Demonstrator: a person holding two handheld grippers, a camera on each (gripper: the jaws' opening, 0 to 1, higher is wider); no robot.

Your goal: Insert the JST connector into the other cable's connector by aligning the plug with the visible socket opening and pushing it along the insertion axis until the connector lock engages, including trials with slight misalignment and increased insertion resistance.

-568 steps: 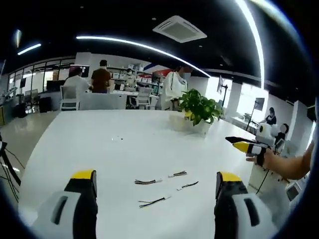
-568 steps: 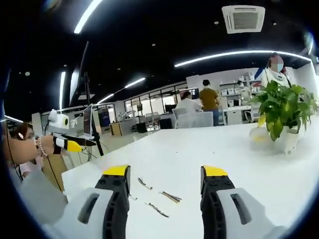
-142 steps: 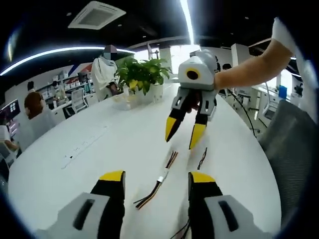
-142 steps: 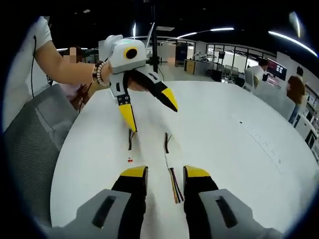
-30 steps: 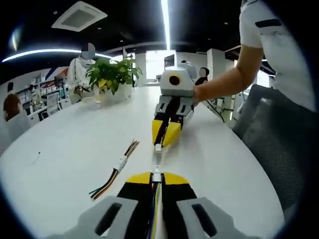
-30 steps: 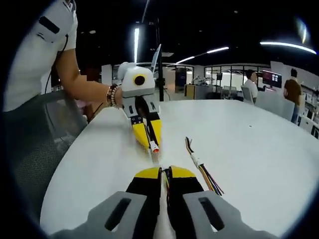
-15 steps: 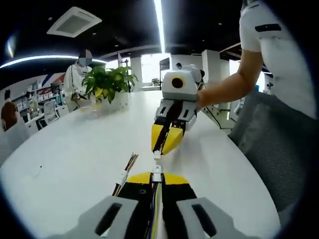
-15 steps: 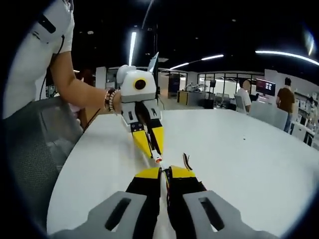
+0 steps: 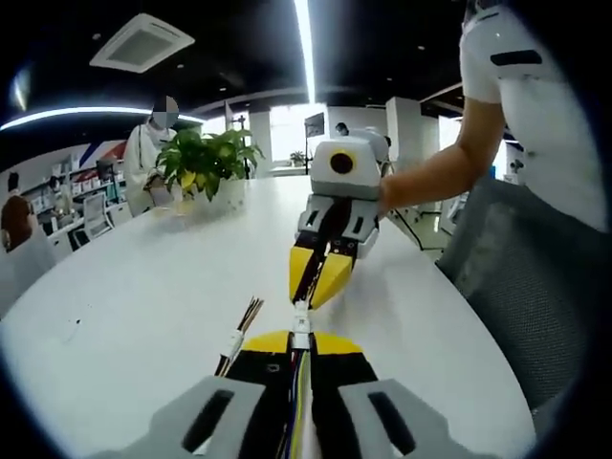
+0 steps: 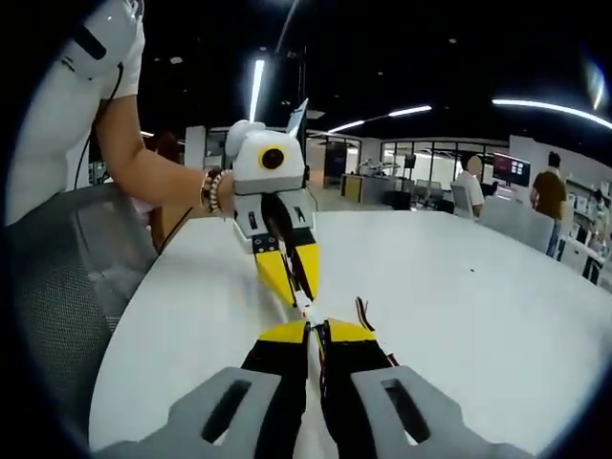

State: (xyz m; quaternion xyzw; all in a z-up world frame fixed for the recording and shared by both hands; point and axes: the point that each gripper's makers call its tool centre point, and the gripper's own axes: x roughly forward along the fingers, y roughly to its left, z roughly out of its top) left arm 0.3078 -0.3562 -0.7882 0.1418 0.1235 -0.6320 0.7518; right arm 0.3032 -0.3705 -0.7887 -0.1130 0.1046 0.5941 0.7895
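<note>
left gripper view: gap between the two connectors has closed over the last half second. left tool [image 9: 299, 342] pinches its cable with the white connector [image 9: 300, 319] poking out; right tool [image 9: 316, 280] pinches the mating cable, tip now touching it, above the tabletop [image 9: 143, 287]. right gripper view agrees, tools tip to tip. i'd say insertion has started, lock not confirmed
</note>
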